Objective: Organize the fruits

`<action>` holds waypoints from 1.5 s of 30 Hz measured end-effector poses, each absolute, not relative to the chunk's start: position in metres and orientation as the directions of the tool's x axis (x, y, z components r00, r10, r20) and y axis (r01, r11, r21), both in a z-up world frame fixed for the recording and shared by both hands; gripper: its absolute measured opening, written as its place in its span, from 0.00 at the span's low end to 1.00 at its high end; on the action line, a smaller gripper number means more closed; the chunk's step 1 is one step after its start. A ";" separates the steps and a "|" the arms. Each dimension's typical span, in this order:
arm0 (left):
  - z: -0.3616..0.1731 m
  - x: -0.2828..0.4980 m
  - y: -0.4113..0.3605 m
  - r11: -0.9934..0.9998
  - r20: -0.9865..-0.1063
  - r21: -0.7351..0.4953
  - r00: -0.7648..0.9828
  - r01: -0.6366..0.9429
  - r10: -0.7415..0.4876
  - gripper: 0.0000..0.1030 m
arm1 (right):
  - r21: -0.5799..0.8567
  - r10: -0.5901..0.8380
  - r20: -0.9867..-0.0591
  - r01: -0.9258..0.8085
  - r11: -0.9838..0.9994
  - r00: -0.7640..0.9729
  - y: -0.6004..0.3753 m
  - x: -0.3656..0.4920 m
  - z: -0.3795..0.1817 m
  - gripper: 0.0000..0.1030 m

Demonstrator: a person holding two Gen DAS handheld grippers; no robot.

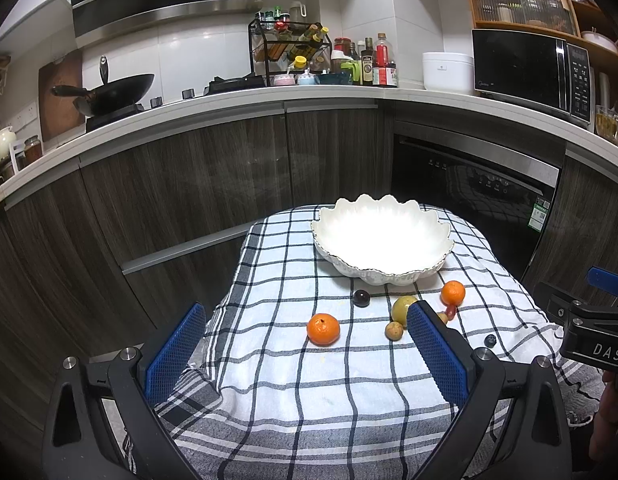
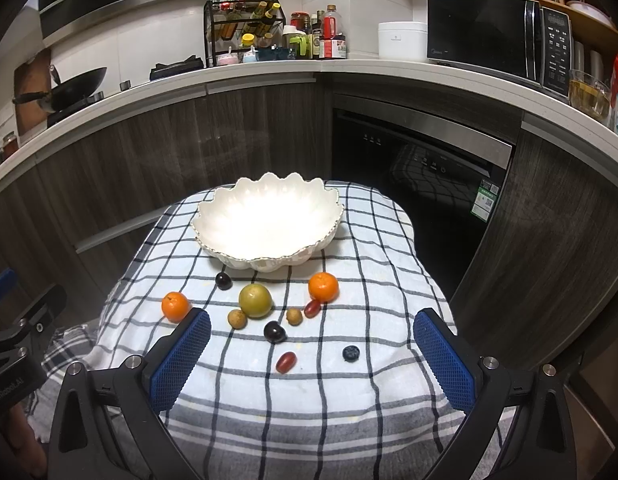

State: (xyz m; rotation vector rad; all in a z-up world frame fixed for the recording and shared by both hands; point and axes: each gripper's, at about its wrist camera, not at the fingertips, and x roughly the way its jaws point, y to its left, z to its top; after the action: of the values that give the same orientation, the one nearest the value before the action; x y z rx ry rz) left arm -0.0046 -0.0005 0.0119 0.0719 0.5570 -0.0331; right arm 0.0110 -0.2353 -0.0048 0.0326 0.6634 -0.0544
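A checked cloth, white with dark blue lines and a woven grey border, drapes softly over a low surface in front of dark wood-grain cabinets. Toward its far side sits a wide white bowl, glossy ceramic with a scalloped, petal-shaped rim edged in a thin metallic line and a ribbed outer wall; nothing lies in it.

The fruits lie loose on the cloth, on the near side of the bowl. Largest is a round yellow-green fruit with a dull skin. Two dimpled tangerines flank it: the left tangerine and the right tangerine. Two small tan, rough-skinned longans sit just beside the green fruit. Two shiny dark plums, two oval red grape tomatoes and one matte blueberry are scattered among them.

The left gripper and right gripper both hover above the near edge, black arms with blue cross-hatched pads spread wide, holding nothing.
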 end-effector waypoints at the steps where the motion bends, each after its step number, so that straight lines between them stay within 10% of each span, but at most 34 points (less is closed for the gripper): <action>1: 0.012 -0.005 0.000 0.997 -0.529 0.059 0.848 0.051 -0.012 1.00 | 0.012 -0.040 -0.616 0.061 0.998 0.787 -0.235 0.011 -0.005 1.00; 45: 0.010 0.000 -0.015 0.990 -0.520 0.112 0.854 0.090 -0.018 1.00 | 0.020 -0.031 -0.610 0.055 0.998 0.792 -0.236 0.011 -0.004 1.00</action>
State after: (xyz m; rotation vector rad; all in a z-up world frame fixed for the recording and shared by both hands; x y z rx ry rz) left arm -0.0002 -0.0146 0.0105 0.1346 0.5450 -0.0569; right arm 0.0109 -0.2357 -0.0042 0.0376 0.6556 -0.0466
